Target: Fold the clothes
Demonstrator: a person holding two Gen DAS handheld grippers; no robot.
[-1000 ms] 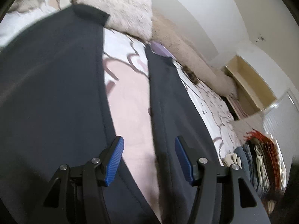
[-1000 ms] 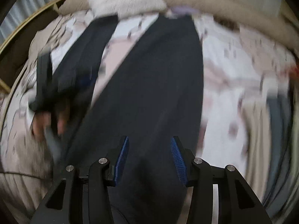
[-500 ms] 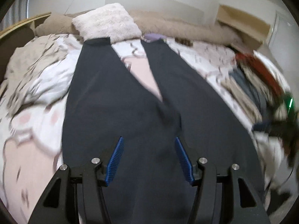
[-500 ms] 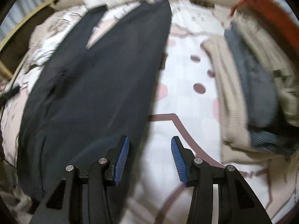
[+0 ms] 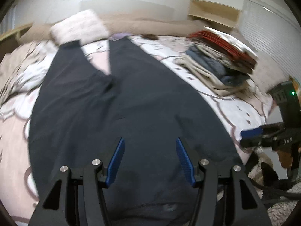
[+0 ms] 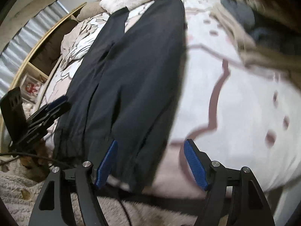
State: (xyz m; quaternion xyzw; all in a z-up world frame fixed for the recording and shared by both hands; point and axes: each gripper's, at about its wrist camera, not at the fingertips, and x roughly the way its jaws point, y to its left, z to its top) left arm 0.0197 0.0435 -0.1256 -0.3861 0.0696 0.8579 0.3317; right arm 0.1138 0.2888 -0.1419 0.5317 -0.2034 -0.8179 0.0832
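The left gripper points steeply downward, its blue-padded fingers standing apart at a middling width with nothing pinched between them. Seen from it, the right gripper sits out at about 3 o'clock, reaching inward. The right gripper's own jaws are opening, pads clear of any grip, and it also tilts down. From its camera the left gripper shows at 9 o'clock.
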